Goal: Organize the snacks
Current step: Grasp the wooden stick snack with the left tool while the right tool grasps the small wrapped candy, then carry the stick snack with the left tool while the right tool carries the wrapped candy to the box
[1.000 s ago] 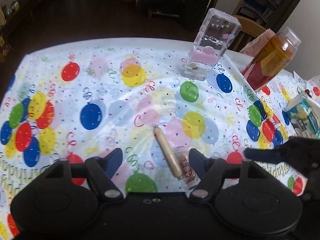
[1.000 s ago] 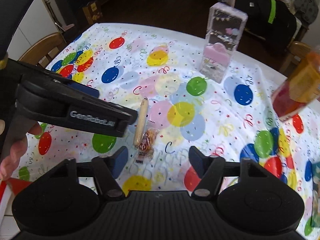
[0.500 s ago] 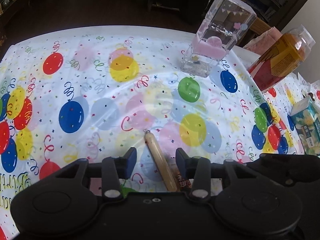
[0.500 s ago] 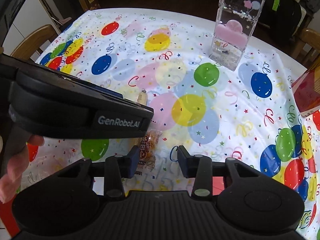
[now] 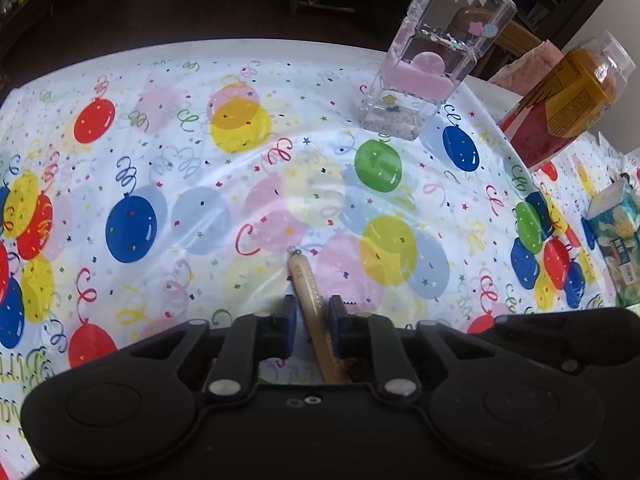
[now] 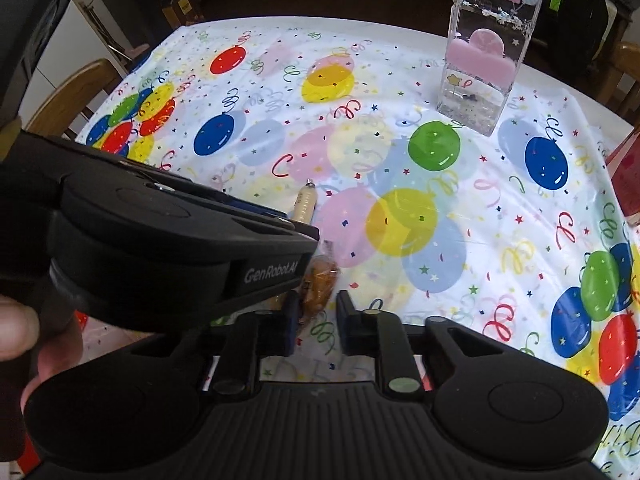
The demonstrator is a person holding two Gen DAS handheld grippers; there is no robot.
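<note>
- Tan and thin, the sausage stick [image 5: 307,292] runs between the narrowed fingers of my left gripper [image 5: 313,322]; the right pad looks to be on it, but I cannot tell whether the left pad [image 5: 289,330] touches, so I would not call it a firm hold.
- Beside it, the small wrapped snack [image 6: 319,280] with an orange filling lies flat on the worktop, its near end between the fingers of my right gripper [image 6: 317,326]. Those fingers are also drawn in narrow, with a gap showing on the right side, so I judge the grasp unfinished.
- Both snacks rest on the balloon-print tablecloth [image 5: 200,168], neither lifted as far as I can see.
- Farther off, the clear plastic box [image 6: 486,56] with a pink band stands upright, well apart from both snacks. I take it for the likely container, though that is my guess; I see no snacks in it.
- At the far right edge, a tall orange-and-red package [image 5: 560,96] and a printed box [image 5: 616,236] sit unmoved.
- My reading: the sorting has barely started. Two pickups are in hand; carrying and placing are all left.
</note>
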